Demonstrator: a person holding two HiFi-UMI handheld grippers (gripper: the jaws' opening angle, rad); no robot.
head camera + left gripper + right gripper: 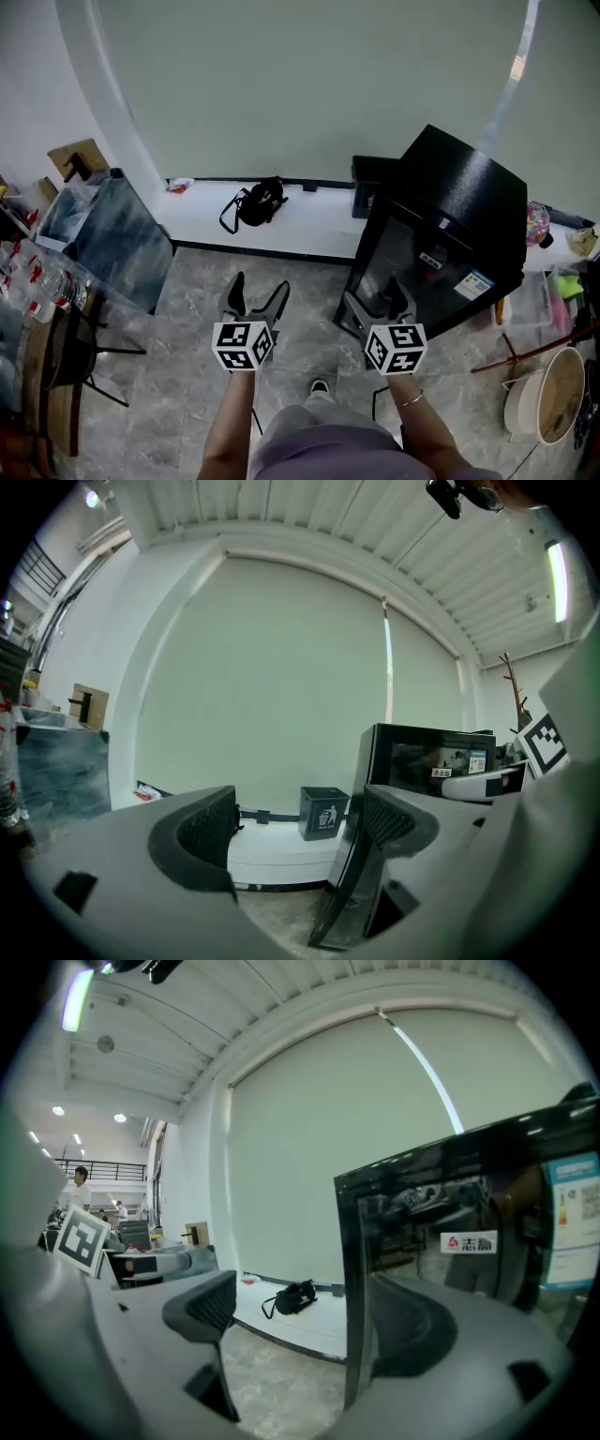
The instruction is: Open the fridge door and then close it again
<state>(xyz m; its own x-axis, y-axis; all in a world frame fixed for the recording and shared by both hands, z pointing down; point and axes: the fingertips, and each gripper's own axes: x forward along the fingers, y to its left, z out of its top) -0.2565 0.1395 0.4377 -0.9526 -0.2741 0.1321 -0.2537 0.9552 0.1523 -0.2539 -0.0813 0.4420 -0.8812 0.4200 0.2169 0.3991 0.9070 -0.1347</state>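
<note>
Between jaws of right claw [302, 1321]: fridge door [427, 1208].

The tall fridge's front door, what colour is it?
Black: the glossy black fridge door shows best in the right gripper view.

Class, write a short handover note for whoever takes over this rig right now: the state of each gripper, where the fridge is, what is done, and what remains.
Left gripper: open and empty, held in the air to the left of the fridge.
Right gripper: open, jaws either side of the left edge of the fridge door, not clamped on it.
Done: the approach only. The door looks shut or barely ajar; I cannot tell which.
Left: grip the edge, swing the door open, then close it again.
</note>
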